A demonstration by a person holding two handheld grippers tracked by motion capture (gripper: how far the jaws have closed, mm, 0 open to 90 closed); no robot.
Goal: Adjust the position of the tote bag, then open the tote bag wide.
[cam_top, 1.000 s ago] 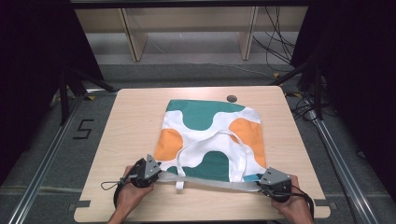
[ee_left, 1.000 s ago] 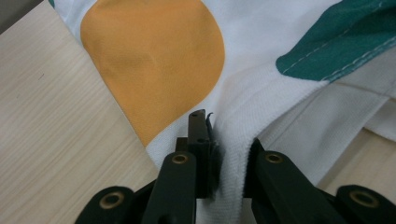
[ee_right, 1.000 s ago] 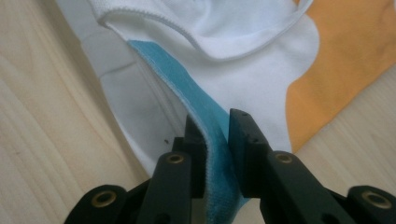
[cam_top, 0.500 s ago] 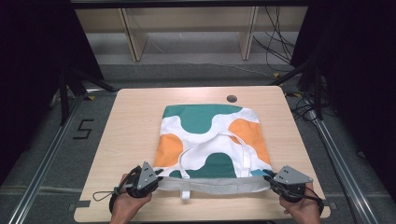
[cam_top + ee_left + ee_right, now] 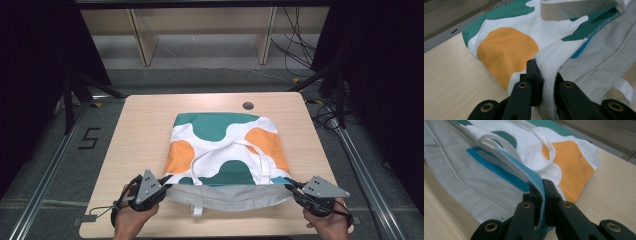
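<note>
A cloth tote bag (image 5: 225,145) with green, orange and white patches lies flat on the wooden table (image 5: 140,135). Its open rim faces the near edge. My left gripper (image 5: 165,181) is shut on the rim's left corner, where the thick white hem (image 5: 549,65) is pinched between the jaws (image 5: 545,72). My right gripper (image 5: 291,186) is shut on the right corner, and its jaws (image 5: 541,186) have just closed further on the blue-edged hem (image 5: 534,177). The rim hangs stretched between the two, showing the grey lining (image 5: 230,194). One white handle (image 5: 260,150) lies on the bag.
A round cable hole (image 5: 248,106) sits near the table's far edge. Wooden shelving (image 5: 200,30) stands behind the table, with cables (image 5: 300,45) at the back right. Metal rails (image 5: 50,170) run along the floor on both sides. Bare tabletop flanks the bag.
Both hands have moved apart and toward the near edge, rising a little. The rim is now pulled taut between them, and the bag has slid slightly toward the person.
</note>
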